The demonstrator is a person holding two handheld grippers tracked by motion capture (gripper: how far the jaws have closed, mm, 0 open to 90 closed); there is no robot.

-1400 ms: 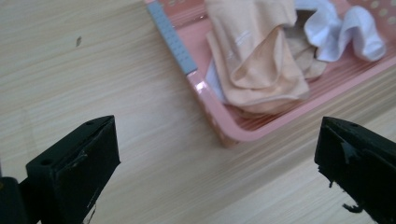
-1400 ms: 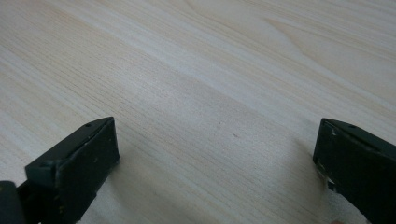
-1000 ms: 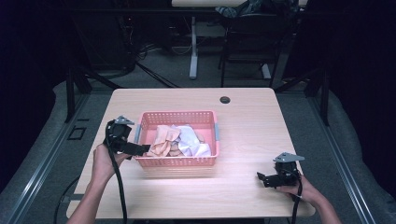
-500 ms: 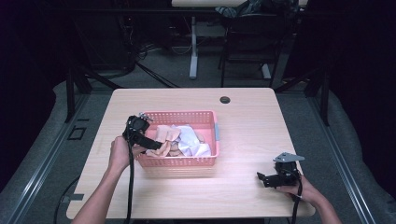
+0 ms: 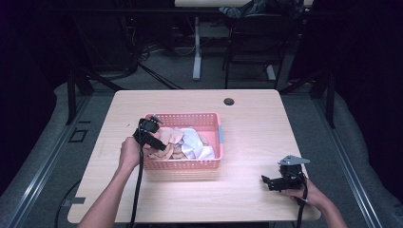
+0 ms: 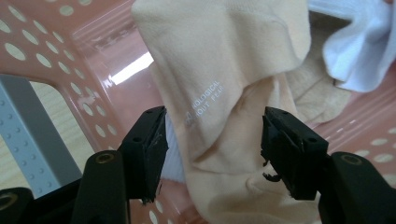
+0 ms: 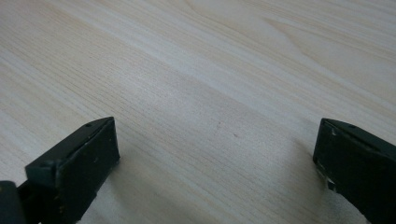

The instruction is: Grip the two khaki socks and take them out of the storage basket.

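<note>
Two jaws of the left gripper (image 6: 212,144), just closing but not yet pinching, straddle the beige sock (image 6: 229,93), whose length runs toward twelve o'clock inside the pink basket (image 6: 56,60).

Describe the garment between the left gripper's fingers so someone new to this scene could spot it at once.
On the wooden table sits a pink perforated basket full of laundry. At its left end, where the left gripper reaches in, lies a beige sock. Small white printed lettering and its peach-beige colour set it apart from the white cloth beside it.
</note>
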